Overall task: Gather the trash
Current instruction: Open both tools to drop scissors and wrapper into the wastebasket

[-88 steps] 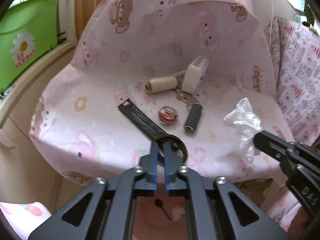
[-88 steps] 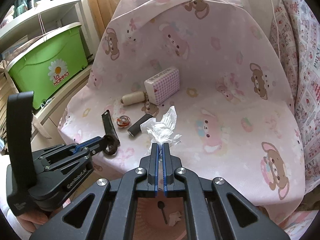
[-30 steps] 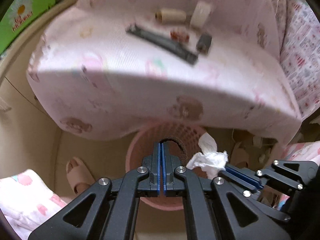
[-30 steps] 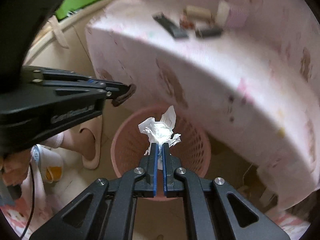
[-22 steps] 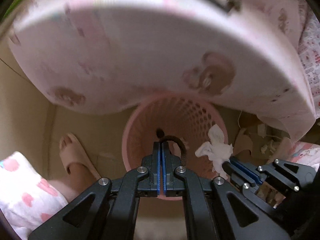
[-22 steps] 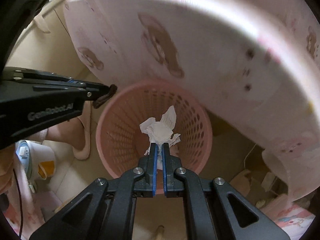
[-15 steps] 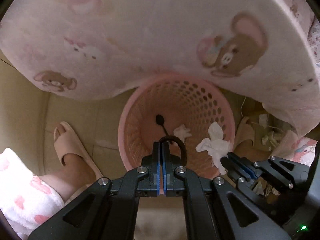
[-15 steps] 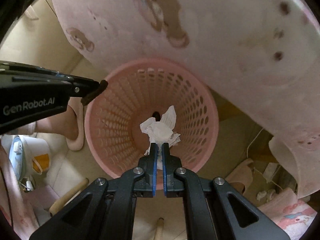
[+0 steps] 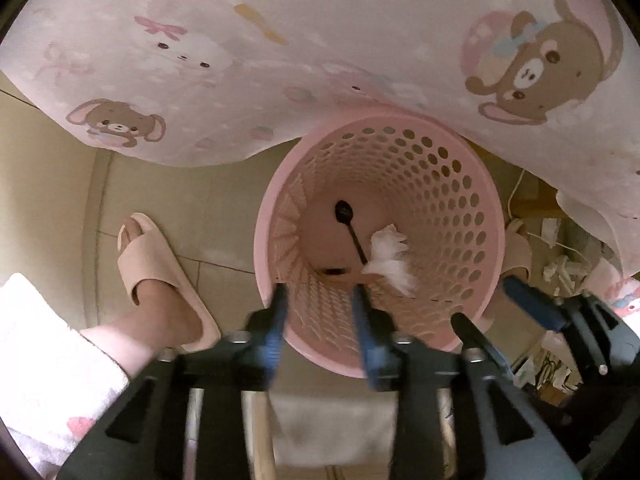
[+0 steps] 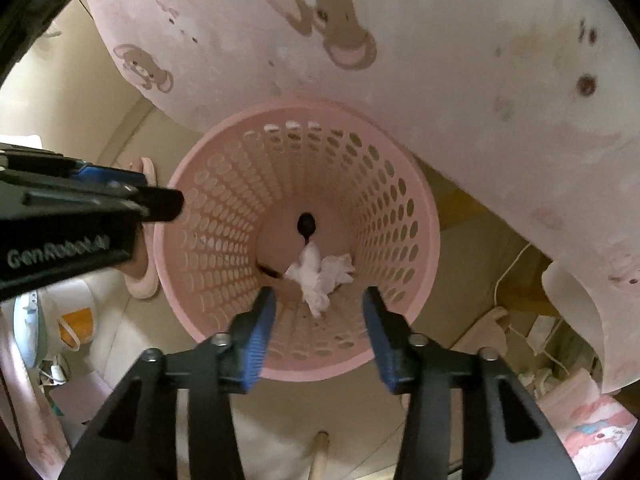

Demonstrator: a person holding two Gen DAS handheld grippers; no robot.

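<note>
In the left wrist view the left claw (image 9: 320, 300) hangs at six o'clock, pointing straight down over the near rim of the pink perforated basket (image 9: 452, 160); its blue-padded jaws are spreading apart and nothing sits between them. In the right wrist view the right claw (image 10: 318, 300) likewise points down over the basket (image 10: 400, 184), its jaws also parting and gripping nothing — the crumpled white tissue (image 10: 316, 276) shows in the gap between them but lies lower, inside the basket, clear of both pads. The left claw enters that view from nine o'clock, its tip over the basket's left rim. Down in the basket the tissue (image 9: 390, 262) shows at about four o'clock from the floor's centre, blurred at its edges, overlapping the handle of a black spoon (image 9: 348, 226) whose bowl points toward twelve o'clock. A small dark curved item (image 9: 332, 271) lies near the basket floor at about six o'clock, too blurred to identify. Outside the basket, at nine o'clock in the left view, a person's foot in a pale pink slipper (image 9: 156, 264) stands on the beige tiled floor (image 9: 52, 200). Beyond the basket, across the whole top of both views, hangs a pink cloth printed with bears and rabbits (image 9: 320, 40), its edge overlapping the basket's far rim.
</note>
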